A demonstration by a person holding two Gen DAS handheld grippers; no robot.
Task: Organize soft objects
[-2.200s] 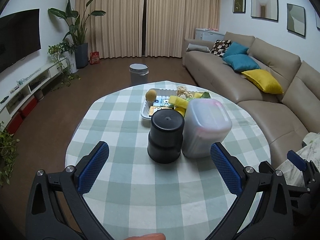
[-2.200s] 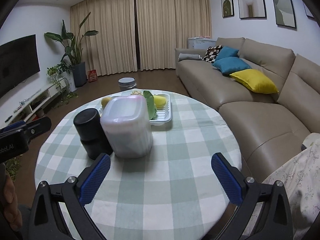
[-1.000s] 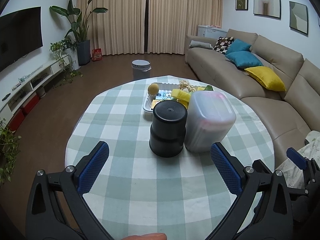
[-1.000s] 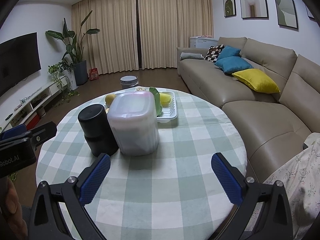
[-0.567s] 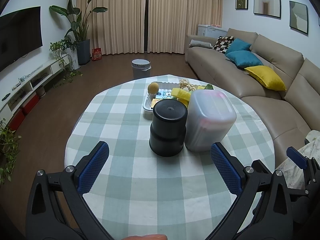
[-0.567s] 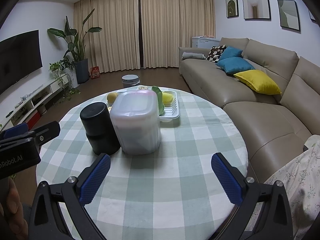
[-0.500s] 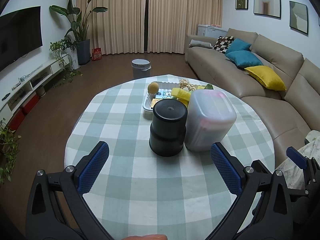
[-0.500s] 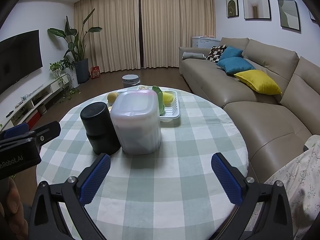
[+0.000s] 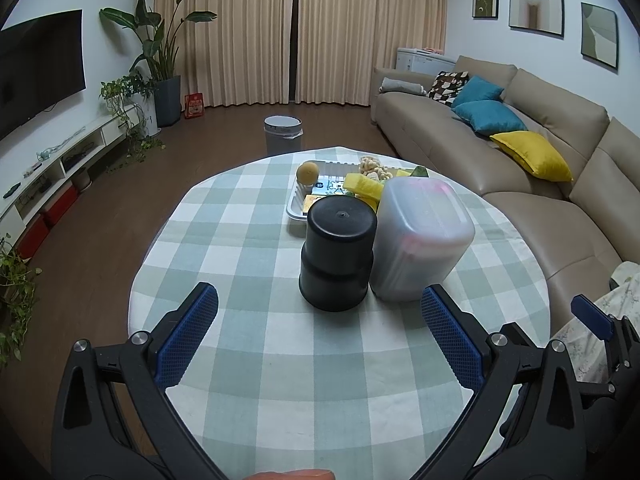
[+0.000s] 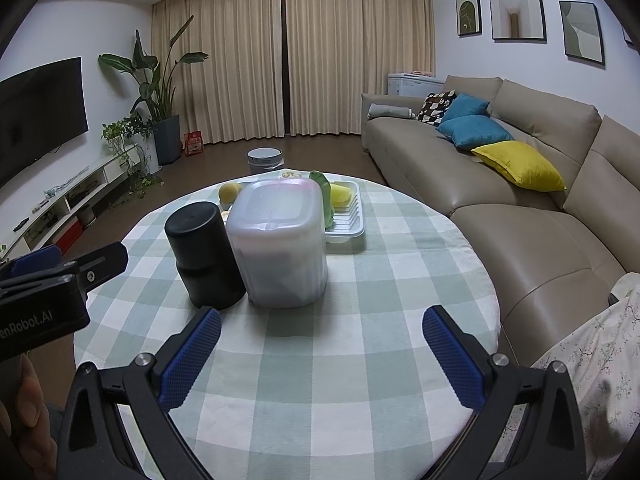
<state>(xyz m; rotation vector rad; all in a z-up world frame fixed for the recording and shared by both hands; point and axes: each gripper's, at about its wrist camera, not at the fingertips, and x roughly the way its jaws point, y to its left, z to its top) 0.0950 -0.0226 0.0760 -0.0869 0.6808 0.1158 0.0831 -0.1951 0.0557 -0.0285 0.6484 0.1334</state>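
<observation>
- Two hand-held grippers hover over the near edge of the round checked bench [image 9: 248,248]: the left hand-held gripper [image 9: 318,336] and the right hand-held gripper [image 10: 322,354], each spread wide with nothing between its blue pads.
- The black jar [image 9: 339,254] stands upright on the bench, ahead of the left hand-held gripper and apart from it.
- The frosted tub [image 9: 420,240] stands just right of the jar, touching or nearly touching it; from the right wrist view the tub [image 10: 282,244] is ahead and to the left.
- Behind the jar sits a white tray [image 10: 347,224] holding the soft things: a yellow ball [image 9: 307,172], a yellow sponge [image 9: 362,185], a beige plush piece [image 9: 370,165] and a green item [image 10: 325,196].
- Right of the jar, beyond the bench, runs a beige sofa [image 9: 520,200]; a grey bin [image 9: 282,133] stands on the floor behind the tray.
</observation>
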